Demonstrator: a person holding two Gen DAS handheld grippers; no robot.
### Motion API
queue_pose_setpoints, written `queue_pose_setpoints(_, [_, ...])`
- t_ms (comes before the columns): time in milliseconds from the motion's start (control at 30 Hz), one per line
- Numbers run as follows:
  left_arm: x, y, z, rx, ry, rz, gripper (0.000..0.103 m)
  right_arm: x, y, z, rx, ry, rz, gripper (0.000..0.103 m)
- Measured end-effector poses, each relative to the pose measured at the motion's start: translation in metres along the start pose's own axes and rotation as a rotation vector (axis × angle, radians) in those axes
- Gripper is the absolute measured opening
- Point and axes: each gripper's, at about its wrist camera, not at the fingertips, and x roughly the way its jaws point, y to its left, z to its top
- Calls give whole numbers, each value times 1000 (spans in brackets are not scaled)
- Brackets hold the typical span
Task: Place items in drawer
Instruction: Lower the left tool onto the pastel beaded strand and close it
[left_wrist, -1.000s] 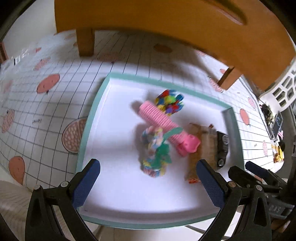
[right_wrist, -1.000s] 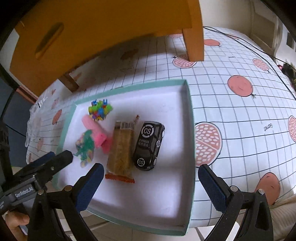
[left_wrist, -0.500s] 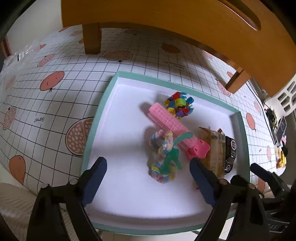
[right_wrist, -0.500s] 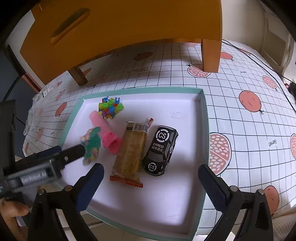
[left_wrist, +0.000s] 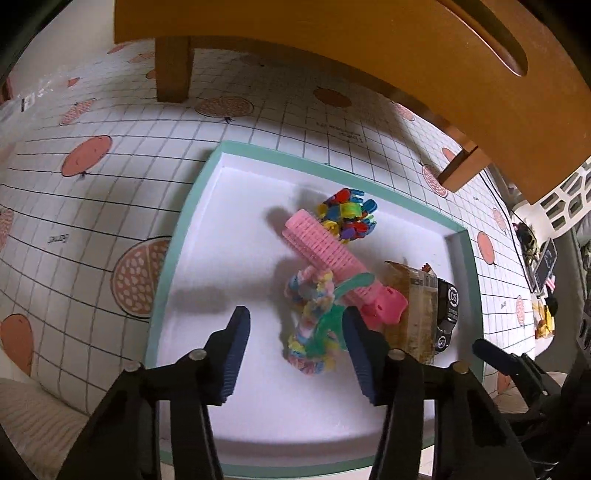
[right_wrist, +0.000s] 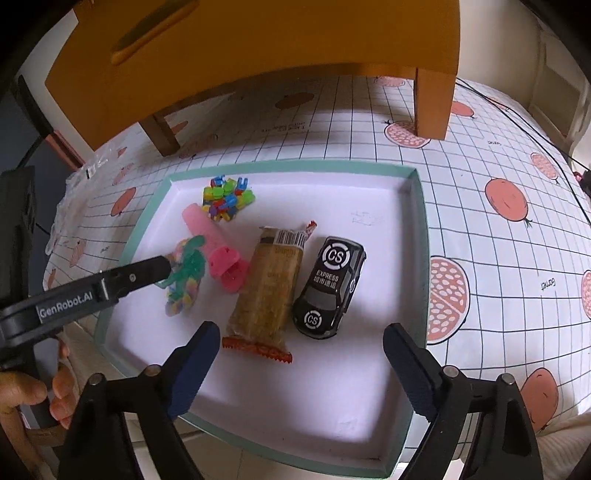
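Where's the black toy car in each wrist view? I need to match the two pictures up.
Left wrist: black toy car at right of centre, mostly hidden behind the snack bar, near the tray's right wall.
Right wrist: black toy car in plain view at centre, right of the snack bar.
Shared landmark: the pink hair roller.

Black plastic two-finger left gripper (left_wrist: 295, 354) and right gripper (right_wrist: 295, 373): ribbed dark-blue pads (left_wrist: 236, 354), silver pivot screws, white "GenRobot.AI" lettering on left finger arm.
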Motion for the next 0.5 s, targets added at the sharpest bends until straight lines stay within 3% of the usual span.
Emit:
queue_pose_setpoints(67, [2, 0, 1, -4, 1, -14, 44, 2, 1, -1, -5, 7, 2, 90])
queue_pose_setpoints(133, [3, -2, 3, -1, -1, -32, 30, 3, 3, -2, -13, 12, 1, 88])
queue_pose_setpoints(233, [4, -5, 3, 10, 5, -70, 21, 4, 4, -3, -22, 19, 3, 87])
queue_pose_setpoints(400, [5, -5, 4, -18, 9, -125, 10, 5, 4, -4, -18, 26, 4, 84])
queue_pose_setpoints(500, [4, 2, 4, -61, 4, -154, 9, 3, 4, -3, -17, 21, 5, 83])
